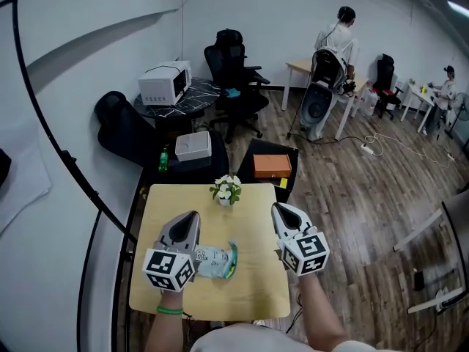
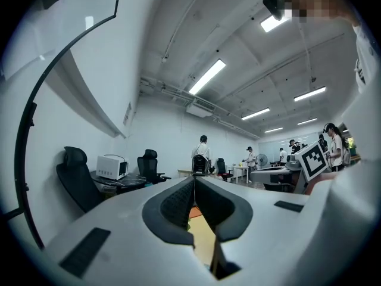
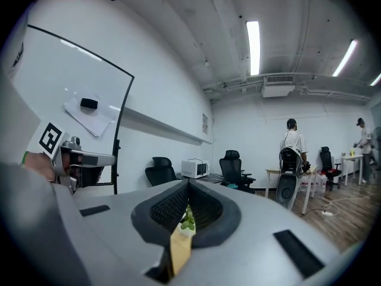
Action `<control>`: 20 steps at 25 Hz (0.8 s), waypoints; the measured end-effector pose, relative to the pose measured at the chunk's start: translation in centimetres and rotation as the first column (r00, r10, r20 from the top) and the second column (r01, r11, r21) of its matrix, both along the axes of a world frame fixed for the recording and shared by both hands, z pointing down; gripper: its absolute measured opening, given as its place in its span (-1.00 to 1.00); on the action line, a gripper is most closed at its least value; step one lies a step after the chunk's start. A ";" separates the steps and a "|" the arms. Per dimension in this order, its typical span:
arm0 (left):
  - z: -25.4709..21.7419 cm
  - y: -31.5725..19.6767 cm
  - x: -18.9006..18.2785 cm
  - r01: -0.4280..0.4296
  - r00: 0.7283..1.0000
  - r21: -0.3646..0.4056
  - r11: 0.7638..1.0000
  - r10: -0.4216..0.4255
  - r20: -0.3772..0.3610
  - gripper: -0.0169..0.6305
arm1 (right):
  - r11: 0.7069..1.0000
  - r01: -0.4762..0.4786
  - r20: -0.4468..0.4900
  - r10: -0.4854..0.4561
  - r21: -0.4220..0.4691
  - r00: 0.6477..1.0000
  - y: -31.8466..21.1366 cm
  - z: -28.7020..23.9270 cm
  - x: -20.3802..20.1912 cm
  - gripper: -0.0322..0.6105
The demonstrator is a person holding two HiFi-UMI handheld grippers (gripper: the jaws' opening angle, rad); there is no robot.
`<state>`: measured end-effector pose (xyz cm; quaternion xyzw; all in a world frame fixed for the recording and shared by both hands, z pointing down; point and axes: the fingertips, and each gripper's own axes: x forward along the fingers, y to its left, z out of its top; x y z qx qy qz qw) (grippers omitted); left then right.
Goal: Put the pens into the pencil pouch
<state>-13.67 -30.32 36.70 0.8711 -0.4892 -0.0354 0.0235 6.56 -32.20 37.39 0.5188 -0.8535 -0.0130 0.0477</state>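
A pale patterned pencil pouch (image 1: 211, 262) lies on the small wooden table (image 1: 253, 288), near its front edge. A green, pen-like strip (image 1: 234, 259) runs along the pouch's right end; I cannot tell whether it is a pen or the pouch's edge. My left gripper (image 1: 191, 218) hovers just left of and above the pouch with its jaws closed together and nothing between them. My right gripper (image 1: 279, 209) is held over the table's right side, apart from the pouch, also shut and empty. In the left gripper view the left gripper (image 2: 194, 180) points out over the room, as does the right gripper (image 3: 189, 183) in its own view.
A small potted plant (image 1: 226, 190) stands at the table's far edge. Beyond it are a black stool with an orange box (image 1: 272, 166), a white box (image 1: 193, 147), a microwave (image 1: 165, 83) and office chairs (image 1: 234, 78). A whiteboard stand (image 1: 69, 169) leans at the left.
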 end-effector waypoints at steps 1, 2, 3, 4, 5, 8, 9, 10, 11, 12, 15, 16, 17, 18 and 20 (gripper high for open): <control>0.1 0.0 -0.1 0.004 1.000 -0.003 1.000 -0.004 0.003 -0.90 | 1.000 -0.002 -0.005 0.002 0.000 1.000 0.0 0.0 0.1 -0.90; 0.2 -0.1 -0.2 0.009 1.000 -0.006 1.000 -0.009 0.007 -0.90 | 1.000 -0.005 -0.012 0.005 -0.002 1.000 0.0 0.1 0.3 -0.90; 0.3 -0.2 -0.3 0.014 1.000 -0.008 1.000 -0.014 0.014 -0.90 | 1.000 -0.010 -0.020 0.010 -0.005 1.000 -0.1 0.3 0.5 -0.90; 0.4 -0.2 -0.3 0.020 1.000 -0.011 1.000 -0.020 0.022 -0.90 | 1.000 -0.014 -0.026 0.014 -0.009 1.000 -0.1 0.5 0.7 -0.90; 0.6 -0.3 -0.4 0.026 0.999 -0.012 1.000 -0.026 0.031 -0.90 | 1.000 -0.017 -0.030 0.017 -0.013 0.999 -0.2 0.6 0.8 -0.90; 1.0 -0.4 -0.8 0.043 0.998 -0.013 0.999 -0.042 0.052 -0.90 | 1.000 -0.019 -0.037 0.018 -0.014 0.999 -0.2 0.9 1.2 -0.90; 1.1 -0.5 -0.9 0.047 0.997 -0.014 0.999 -0.046 0.054 -0.90 | 1.000 -0.018 -0.037 0.018 -0.014 0.999 -0.2 0.9 1.2 -0.90; 1.2 -0.5 -1.1 0.050 0.997 -0.016 0.999 -0.049 0.055 -0.90 | 1.000 -0.017 -0.038 0.017 -0.012 0.999 -0.2 0.9 1.2 -0.90; 1.2 -0.6 -1.3 0.052 0.997 -0.018 0.998 -0.051 0.054 -0.90 | 1.000 -0.017 -0.038 0.016 -0.012 0.999 -0.2 0.9 1.2 -0.90; 1.3 -0.6 -1.4 0.055 0.997 -0.021 0.998 -0.054 0.053 -0.90 | 1.000 -0.016 -0.039 0.016 -0.011 0.999 -0.2 0.8 1.2 -0.90; 1.5 -0.7 -1.7 0.059 0.997 -0.031 0.998 -0.057 0.050 -0.90 | 1.000 -0.015 -0.044 0.015 -0.012 0.999 -0.1 0.8 1.1 -0.90; 1.5 -0.7 -1.8 0.060 0.997 -0.034 0.998 -0.058 0.050 -0.90 | 1.000 -0.016 -0.045 0.015 -0.012 0.999 -0.1 0.8 1.2 -0.90; 1.5 -0.7 -1.8 0.060 0.997 -0.035 0.998 -0.058 0.049 -0.90 | 1.000 -0.016 -0.046 0.015 -0.012 0.999 0.0 0.8 1.2 -0.90; 1.6 -0.7 -1.8 0.060 0.997 -0.037 0.997 -0.058 0.049 -0.90 | 1.000 -0.016 -0.046 0.015 -0.013 0.999 0.0 0.8 1.3 -0.90; 1.6 -0.7 -1.8 0.059 0.997 -0.039 0.997 -0.057 0.048 -0.90 | 1.000 -0.015 -0.048 0.014 -0.015 0.999 0.0 0.9 1.4 -0.90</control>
